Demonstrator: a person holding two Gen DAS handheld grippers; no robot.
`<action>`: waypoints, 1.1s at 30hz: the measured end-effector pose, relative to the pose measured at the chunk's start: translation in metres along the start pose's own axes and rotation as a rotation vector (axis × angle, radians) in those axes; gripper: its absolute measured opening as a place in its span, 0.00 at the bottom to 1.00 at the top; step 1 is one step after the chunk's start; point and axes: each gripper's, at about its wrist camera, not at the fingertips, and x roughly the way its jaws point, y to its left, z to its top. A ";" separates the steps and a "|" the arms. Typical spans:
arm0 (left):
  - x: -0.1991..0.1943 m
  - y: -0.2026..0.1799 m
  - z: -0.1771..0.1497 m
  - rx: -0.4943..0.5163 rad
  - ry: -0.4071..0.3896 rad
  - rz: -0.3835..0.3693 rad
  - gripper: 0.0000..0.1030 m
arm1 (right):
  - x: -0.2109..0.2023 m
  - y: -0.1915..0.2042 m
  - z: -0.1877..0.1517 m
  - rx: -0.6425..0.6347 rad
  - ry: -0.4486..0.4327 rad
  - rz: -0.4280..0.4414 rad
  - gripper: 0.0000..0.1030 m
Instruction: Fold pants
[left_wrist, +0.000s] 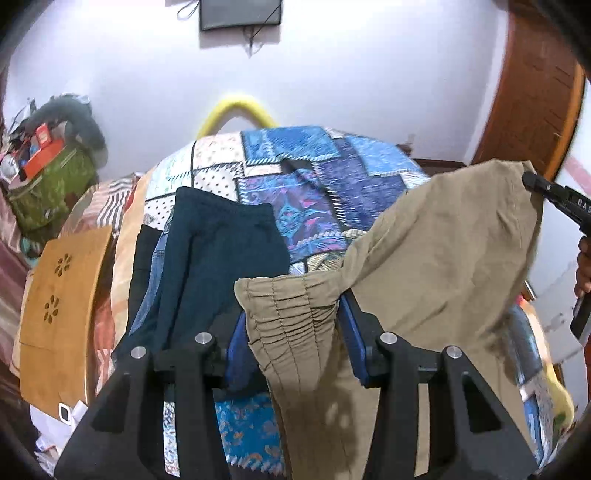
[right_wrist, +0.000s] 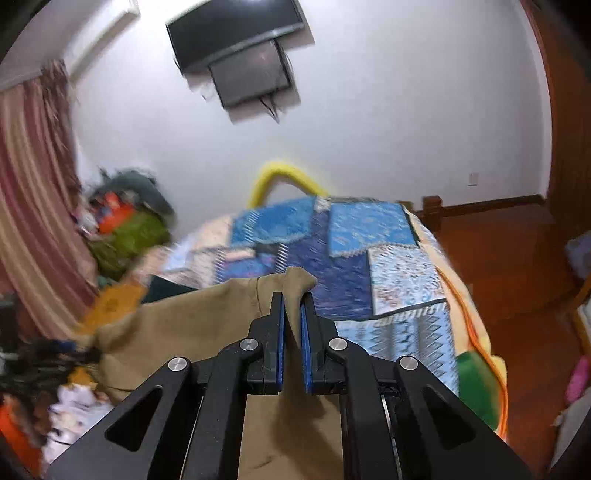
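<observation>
Khaki pants (left_wrist: 436, 251) hang in the air between my two grippers, above the bed. My left gripper (left_wrist: 291, 317) is shut on the gathered elastic waistband (left_wrist: 291, 314), which bunches between its blue pads. My right gripper (right_wrist: 292, 302) is shut on another corner of the same pants (right_wrist: 184, 325); it also shows in the left wrist view (left_wrist: 532, 181) at the far right, pinching the cloth's upper corner. The rest of the pants droops below both grippers.
A bed with a blue patchwork quilt (left_wrist: 314, 166) lies below. Dark folded pants (left_wrist: 214, 251) lie on its left side. A wooden board (left_wrist: 62, 306) and a green bag (left_wrist: 48, 188) are at left. A wooden door (left_wrist: 532, 92) is at right.
</observation>
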 end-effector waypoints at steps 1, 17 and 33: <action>-0.006 -0.002 -0.006 0.010 -0.004 0.002 0.45 | -0.012 0.004 -0.004 -0.010 -0.014 0.012 0.07; -0.068 -0.027 -0.092 0.093 0.018 -0.003 0.45 | -0.110 0.030 -0.094 -0.182 0.019 -0.019 0.07; -0.074 -0.033 -0.177 0.086 0.120 -0.002 0.45 | -0.121 0.028 -0.197 -0.158 0.198 -0.091 0.07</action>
